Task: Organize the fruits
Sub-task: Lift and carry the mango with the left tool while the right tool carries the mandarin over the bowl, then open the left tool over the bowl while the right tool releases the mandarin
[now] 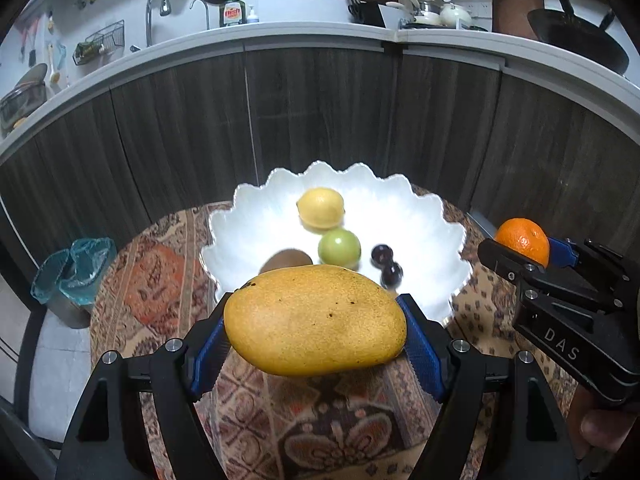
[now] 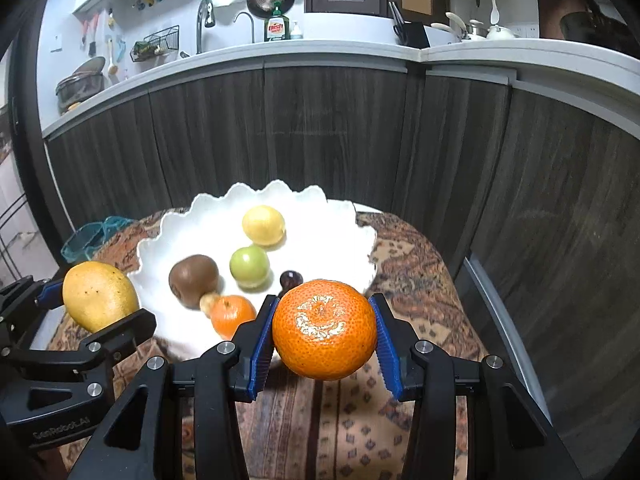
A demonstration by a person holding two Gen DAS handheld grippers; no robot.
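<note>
Mango (image 1: 315,319): clamped lengthwise in left gripper (image 1: 316,334), near bowl (image 1: 448,236); likely heavy, smooth, bruisable. Orange (image 2: 325,329): clamped in right gripper (image 2: 325,340); firm, light.

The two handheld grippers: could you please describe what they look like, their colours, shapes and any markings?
Both are matte black frames with triangular cut-outs and silver bolt heads. The left gripper and right gripper carry blue ribbed pads on their fingers. The right gripper's body is marked "DAS"; the left one's reads "GenRobot.AI". No cables show. Part of a bare hand grips the right one.
</note>
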